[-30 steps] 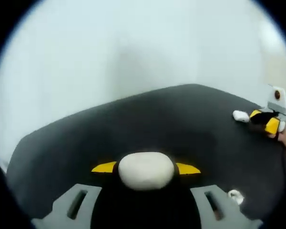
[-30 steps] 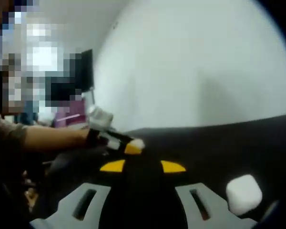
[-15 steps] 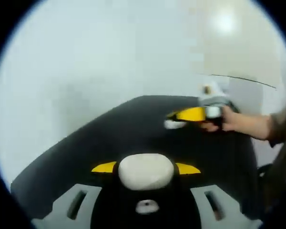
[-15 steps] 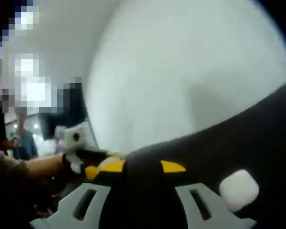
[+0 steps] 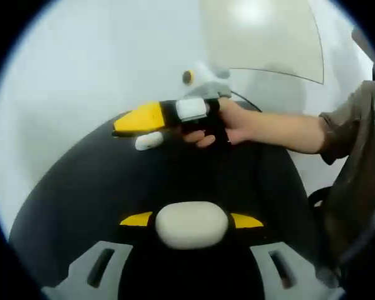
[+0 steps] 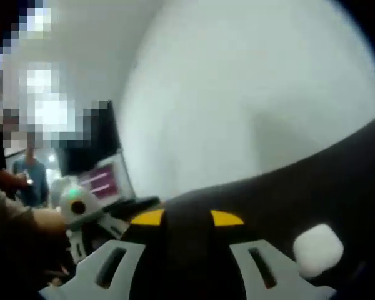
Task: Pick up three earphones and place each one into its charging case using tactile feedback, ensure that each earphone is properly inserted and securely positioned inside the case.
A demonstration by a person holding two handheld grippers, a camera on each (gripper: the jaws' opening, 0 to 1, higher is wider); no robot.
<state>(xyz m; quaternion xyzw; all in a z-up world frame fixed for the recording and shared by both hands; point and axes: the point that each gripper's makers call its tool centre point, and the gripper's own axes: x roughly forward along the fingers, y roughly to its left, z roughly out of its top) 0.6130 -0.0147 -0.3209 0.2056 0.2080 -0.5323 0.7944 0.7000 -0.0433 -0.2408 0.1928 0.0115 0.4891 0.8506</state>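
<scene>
My left gripper (image 5: 192,220) is shut on a white oval charging case (image 5: 192,225), which sits between its yellow tips low in the left gripper view. Above it, a hand (image 5: 237,125) holds my right gripper (image 5: 122,124) over the far part of the black mat (image 5: 81,187). Its yellow tip points left. A small white case-like piece (image 5: 149,140) lies just under that tip. In the right gripper view my right gripper (image 6: 187,217) has its yellow tips apart with nothing white between them. A white rounded case (image 6: 319,251) rests on the mat (image 6: 337,187) to their right.
A person's sleeve (image 5: 353,131) and forearm (image 5: 287,131) reach in from the right. A monitor (image 6: 100,181) glows at the back left of the right gripper view, with a hand (image 6: 37,222) below it. Pale wall (image 6: 250,81) lies beyond the mat's edge.
The left gripper view has swung right, so the hand with the right gripper now shows near its middle. The case stays clamped in the left gripper. The right gripper view barely shifted.
</scene>
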